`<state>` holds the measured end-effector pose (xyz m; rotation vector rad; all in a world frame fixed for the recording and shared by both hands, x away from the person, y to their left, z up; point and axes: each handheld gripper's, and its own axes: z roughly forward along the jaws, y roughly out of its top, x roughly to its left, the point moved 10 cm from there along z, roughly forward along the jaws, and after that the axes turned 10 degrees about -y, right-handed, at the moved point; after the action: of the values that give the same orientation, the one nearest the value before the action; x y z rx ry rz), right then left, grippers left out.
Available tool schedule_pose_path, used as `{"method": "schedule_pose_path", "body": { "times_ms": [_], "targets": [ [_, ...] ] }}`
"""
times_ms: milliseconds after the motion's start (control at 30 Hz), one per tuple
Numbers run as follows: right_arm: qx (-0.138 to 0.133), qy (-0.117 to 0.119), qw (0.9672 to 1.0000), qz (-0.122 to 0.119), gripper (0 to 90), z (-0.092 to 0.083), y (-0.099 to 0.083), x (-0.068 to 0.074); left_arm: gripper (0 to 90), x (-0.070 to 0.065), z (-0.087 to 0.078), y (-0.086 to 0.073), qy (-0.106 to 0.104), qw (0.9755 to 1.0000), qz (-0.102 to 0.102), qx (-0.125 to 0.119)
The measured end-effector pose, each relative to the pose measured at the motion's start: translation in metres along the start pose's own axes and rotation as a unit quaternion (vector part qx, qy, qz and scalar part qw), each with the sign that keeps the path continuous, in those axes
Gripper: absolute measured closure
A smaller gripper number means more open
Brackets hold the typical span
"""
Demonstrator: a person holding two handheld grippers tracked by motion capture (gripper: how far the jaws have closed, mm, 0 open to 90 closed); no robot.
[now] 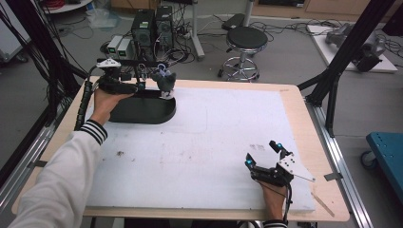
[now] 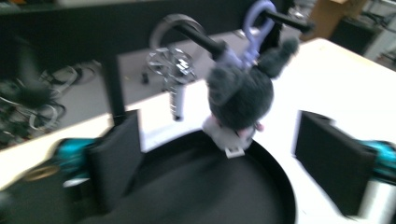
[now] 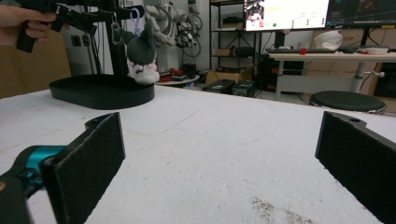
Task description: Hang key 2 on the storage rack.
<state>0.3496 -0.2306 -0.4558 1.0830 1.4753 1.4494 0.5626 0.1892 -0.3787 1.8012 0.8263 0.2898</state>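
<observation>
Near the far left corner of the counter, the left gripper is held level above a black tray, its jaws standing apart with nothing pressed between them. Just beyond those jaws hangs the plush toy, off a lilac clip hooked over a black horizontal rod; in the left gripper view the toy sits between the two pads but apart from both. It looks soft and furry, dark grey with pointed ears, a pale face low down and a small white tag at its bottom, which hangs just over the tray's rim. That tray is a smooth, shallow oval with a low wall. A white, faintly scuffed sheet covers the counter inside a pale wooden border. Toward the near right corner, the right gripper rests low over the sheet, well apart from the toy, jaws spread wide and empty, with flat black matte pads.
</observation>
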Motion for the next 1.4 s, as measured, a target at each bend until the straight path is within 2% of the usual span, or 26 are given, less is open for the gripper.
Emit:
{"method": "schedule_pose_path", "body": {
  "times_ms": [33,100,167,300,367,433,500,567,600,700,800,1000,1100,1133,1167,1200,1233,1400],
  "targets": [
    [0.0,0.0,1.0,0.0,0.6,0.0,0.0,0.0,11.6,-0.004,0.001,-0.002,-0.011,0.9999,0.004,0.006],
    [0.0,0.0,1.0,0.0,0.6,0.0,0.0,0.0,5.5,-0.007,0.0,-0.002,-0.014,0.9998,0.012,0.004],
    [-0.001,0.001,1.0,0.0,0.6,0.0,0.0,0.0,5.4,-0.011,-0.003,0.001,-0.022,0.9993,0.025,-0.016],
    [-0.001,0.001,1.0,0.0,0.6,0.0,0.0,0.0,1.7,-0.018,-0.012,-0.005,-0.03,0.9985,0.042,-0.02],
    [0.0,0.002,1.0,-0.001,0.6,0.0,0.0,0.0,1.7,-0.024,-0.019,-0.008,-0.039,0.9969,0.061,-0.03],
    [-0.001,0.002,1.0,-0.002,0.7,0.0,0.0,0.0,1.7,-0.03,-0.025,-0.012,-0.047,0.996,0.069,-0.031],
    [-0.002,0.003,1.0,-0.004,0.6,0.0,0.0,0.0,1.7,-0.039,-0.036,-0.016,-0.052,0.994,0.086,-0.043],
    [0.003,0.003,1.0,0.0,0.7,0.0,-0.001,0.001,1.7,-0.048,-0.043,-0.022,-0.061,0.993,0.09,-0.046],
    [0.001,0.003,1.0,0.0,0.7,0.0,0.0,0.002,1.7,-0.053,-0.049,-0.027,-0.066,0.9918,0.1,-0.046],
    [0.002,0.003,1.0,0.0,0.6,0.0,0.0,0.001,1.7,-0.063,-0.062,-0.038,-0.072,0.9901,0.11,-0.049],
    [0.003,0.002,1.0,0.0,0.7,0.0,-0.001,0.001,1.7,-0.072,-0.08,-0.051,-0.075,0.989,0.11,-0.064],
    [0.002,-0.001,1.0,-0.003,0.6,0.0,-0.001,0.001,1.7,-0.082,-0.111,-0.083,-0.06,0.9867,0.124,-0.086],
    [0.001,-0.001,1.0,-0.006,0.6,0.0,-0.001,0.001,1.7,-0.088,-0.125,-0.099,-0.052,0.9854,0.12,-0.109],
    [0.001,-0.001,1.0,-0.007,0.6,0.001,0.0,0.001,1.7,-0.089,-0.129,-0.104,-0.048,0.9843,0.12,-0.12],
    [0.001,-0.001,1.0,-0.007,0.6,0.001,0.0,0.001,1.7,-0.091,-0.132,-0.109,-0.048,0.9833,0.119,-0.13],
    [0.001,-0.001,1.0,-0.007,0.6,0.0,-0.001,0.001,1.7,-0.093,-0.133,-0.115,-0.045,0.983,0.118,-0.133],
    [0.001,-0.001,1.0,-0.007,0.6,0.0,0.0,0.001,1.7,-0.094,-0.134,-0.12,-0.039,0.9838,0.116,-0.131],
    [0.001,-0.002,1.0,-0.008,0.6,0.0,0.0,0.001,1.7,-0.098,-0.137,-0.137,-0.031,0.9813,0.107,-0.157]
  ]
}}
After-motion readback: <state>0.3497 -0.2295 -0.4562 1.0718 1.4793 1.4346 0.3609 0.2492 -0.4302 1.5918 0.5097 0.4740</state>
